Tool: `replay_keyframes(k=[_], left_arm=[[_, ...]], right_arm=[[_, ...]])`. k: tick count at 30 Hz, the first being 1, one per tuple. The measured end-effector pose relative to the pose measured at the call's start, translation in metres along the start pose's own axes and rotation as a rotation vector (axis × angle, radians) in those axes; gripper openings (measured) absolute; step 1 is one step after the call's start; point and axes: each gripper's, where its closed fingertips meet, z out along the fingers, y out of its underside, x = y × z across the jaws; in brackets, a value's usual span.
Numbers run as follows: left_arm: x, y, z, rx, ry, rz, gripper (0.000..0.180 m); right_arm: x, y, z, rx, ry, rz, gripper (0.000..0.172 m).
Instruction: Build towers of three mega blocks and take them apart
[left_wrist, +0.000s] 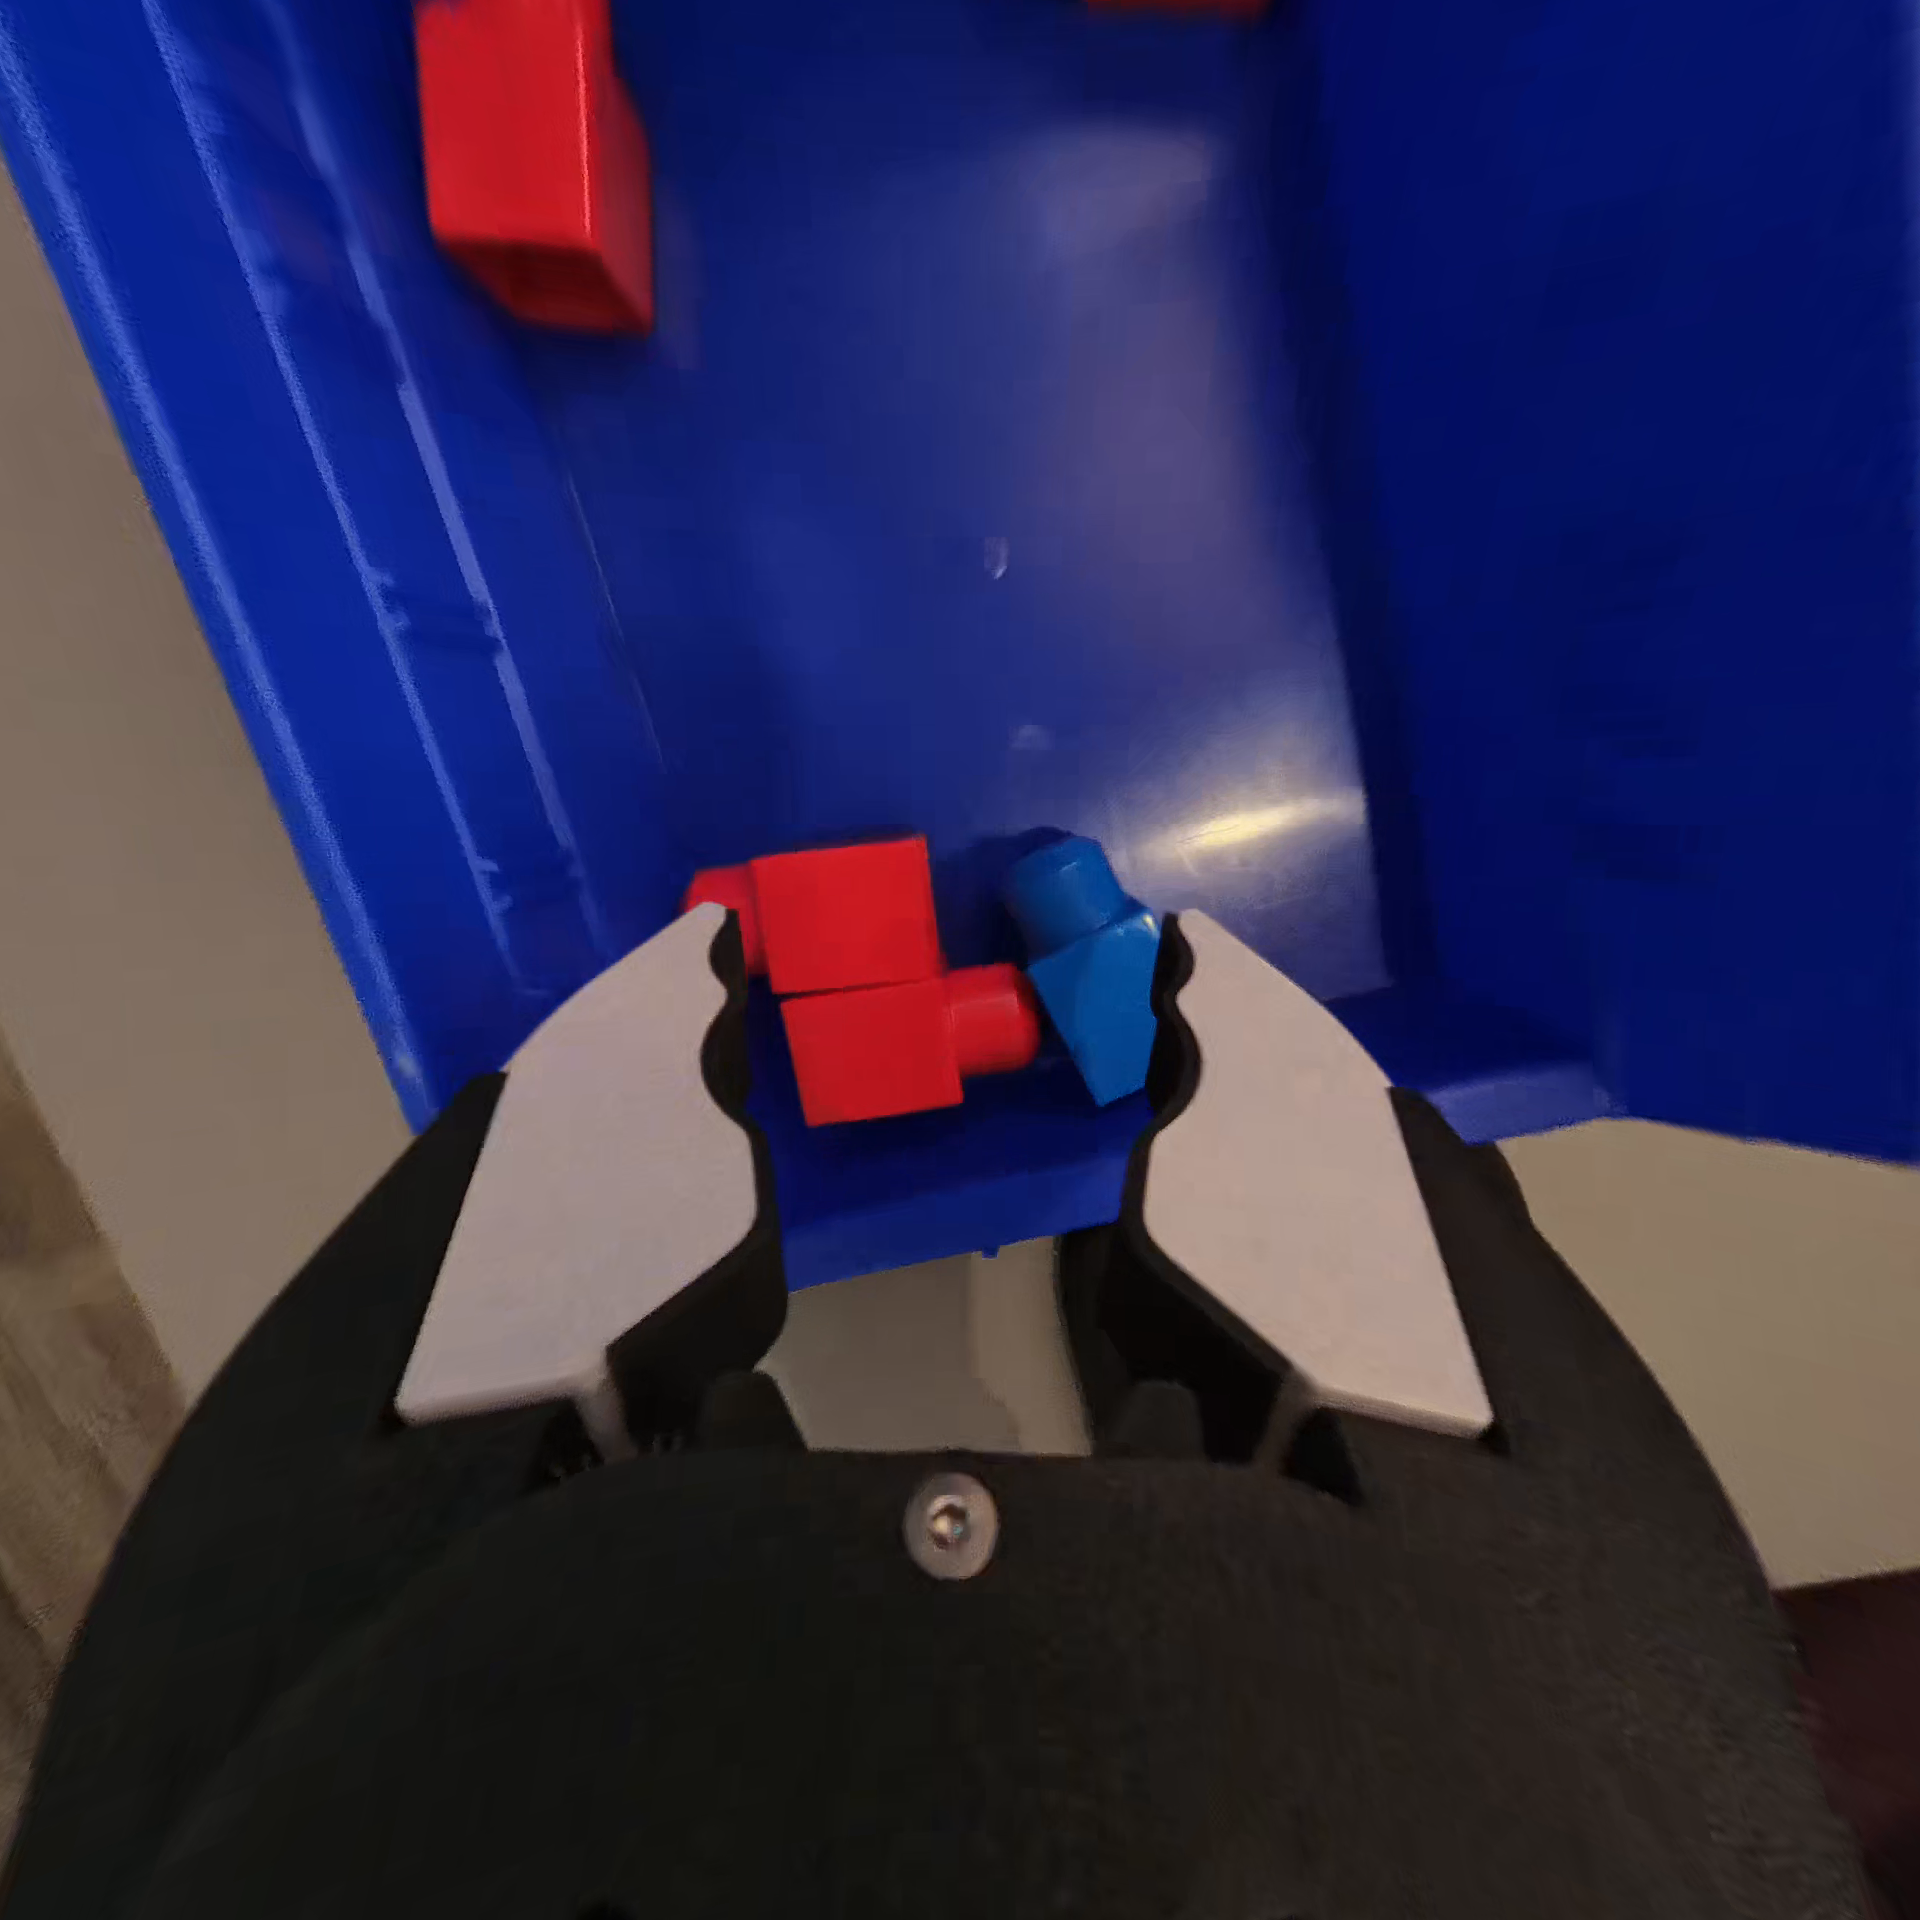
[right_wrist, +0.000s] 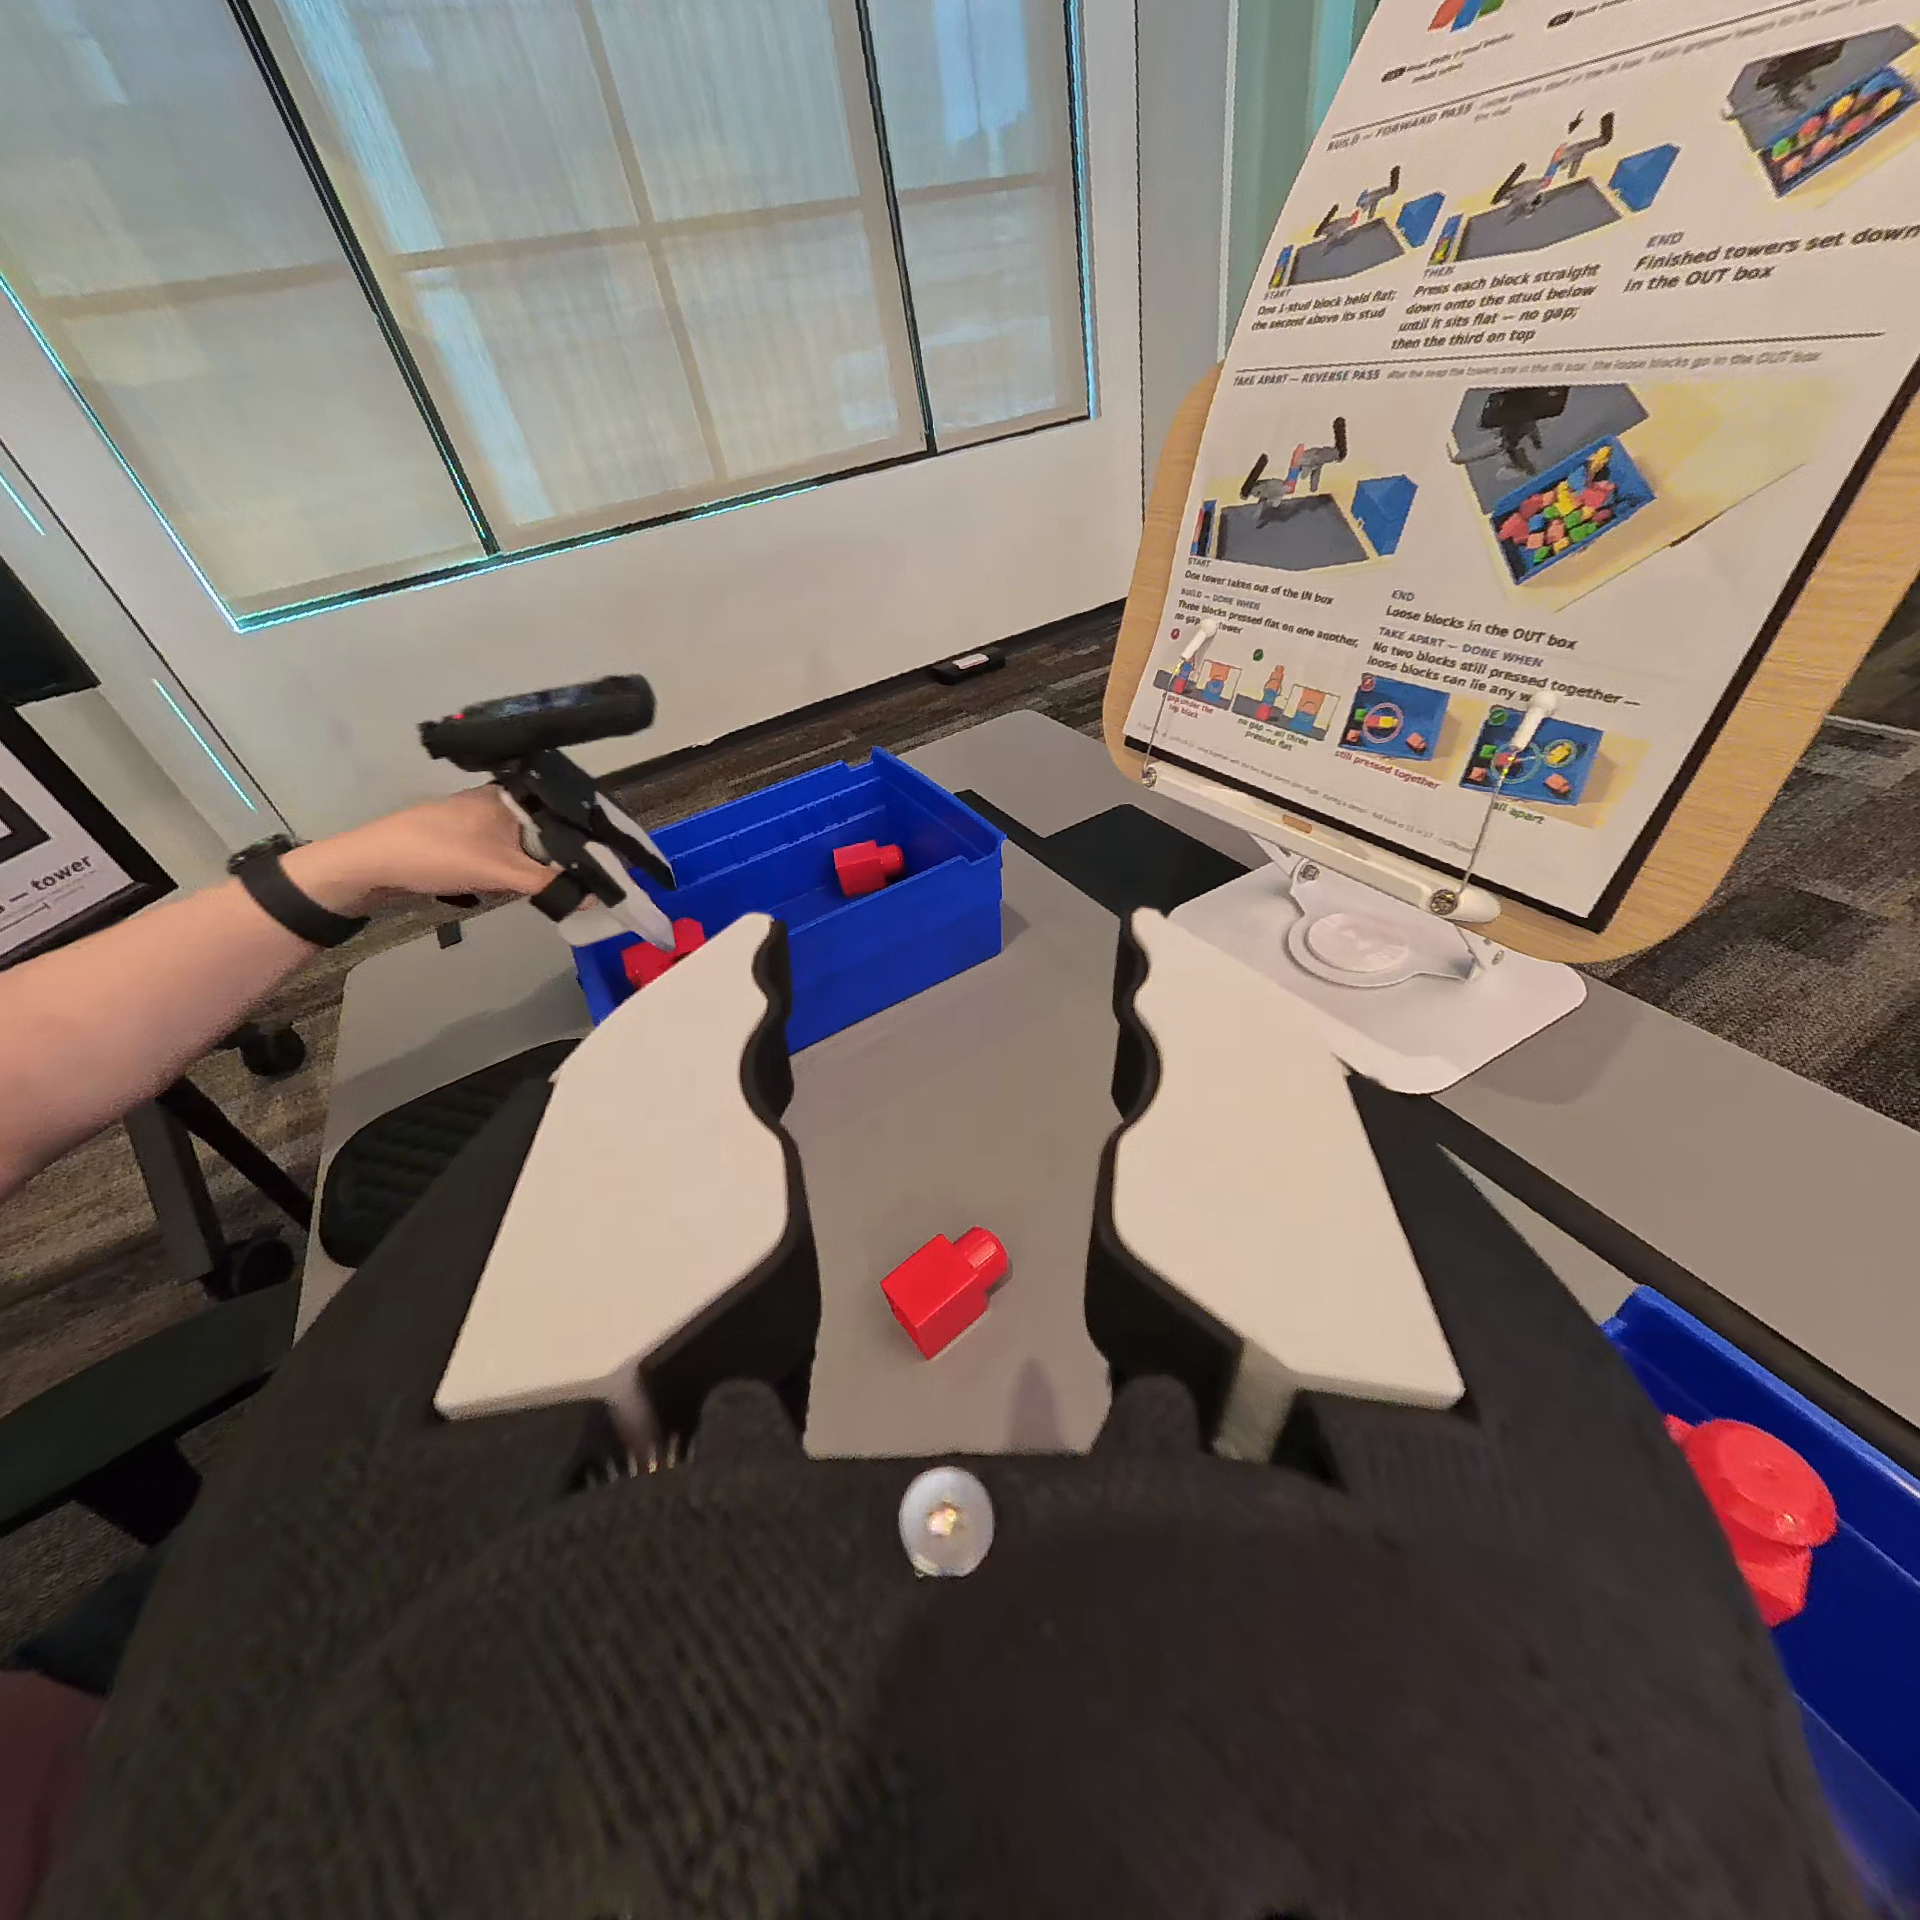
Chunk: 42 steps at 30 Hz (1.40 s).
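Note:
In the left wrist view, my left gripper (left_wrist: 951, 925) is open and reaches down into the near end of a blue bin (left_wrist: 1039, 468). Two red blocks (left_wrist: 842, 914) (left_wrist: 873, 1049) and a blue block (left_wrist: 1091, 997) lie loose between its fingers. The blue block sits against the right pad; nothing is gripped. Another red block (left_wrist: 530, 166) lies at the bin's far end. In the right wrist view, my right gripper (right_wrist: 951, 925) is open and empty above the grey table (right_wrist: 987, 1091). A single red block (right_wrist: 945, 1288) lies on the table below it. The left gripper (right_wrist: 634, 904) shows at the bin (right_wrist: 894, 935).
A second blue bin (right_wrist: 1849, 1558) at the lower right holds a red piece (right_wrist: 1756, 1507). An instruction board (right_wrist: 1507, 468) on a white stand (right_wrist: 1403, 977) stands at the back right of the table. A person's arm (right_wrist: 156, 987) comes in from the left.

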Motion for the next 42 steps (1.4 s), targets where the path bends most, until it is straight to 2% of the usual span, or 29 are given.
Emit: replay_keyframes(k=[1,4,7,11,19,30,42], left_arm=[[-0.002,0.003,0.007,-0.039,0.013,-0.051,0.078],[0.002,0.003,0.023,-0.102,0.064,-0.137,0.082],[-0.015,0.008,0.030,-0.170,-0.068,-0.109,0.086],[-0.017,0.014,0.035,-0.223,-0.093,-0.114,0.090],[-0.018,0.016,0.037,-0.236,-0.060,-0.184,0.087],[-0.024,0.011,0.031,-0.198,-0.033,-0.219,0.067],[-0.029,0.016,0.040,-0.251,-0.124,-0.190,0.068]], right_arm=[[0.000,0.001,0.000,-0.002,-0.001,0.000,0.061],[0.001,0.002,0.001,-0.011,-0.001,0.003,0.061],[0.003,0.003,0.001,-0.015,0.000,0.007,0.061],[0.004,0.004,0.001,-0.016,-0.003,0.013,0.061],[0.003,0.008,0.003,-0.039,-0.009,0.013,0.061],[0.000,0.015,0.012,-0.080,-0.012,-0.005,0.061],[-0.005,0.018,0.017,-0.099,-0.020,-0.017,0.061]])
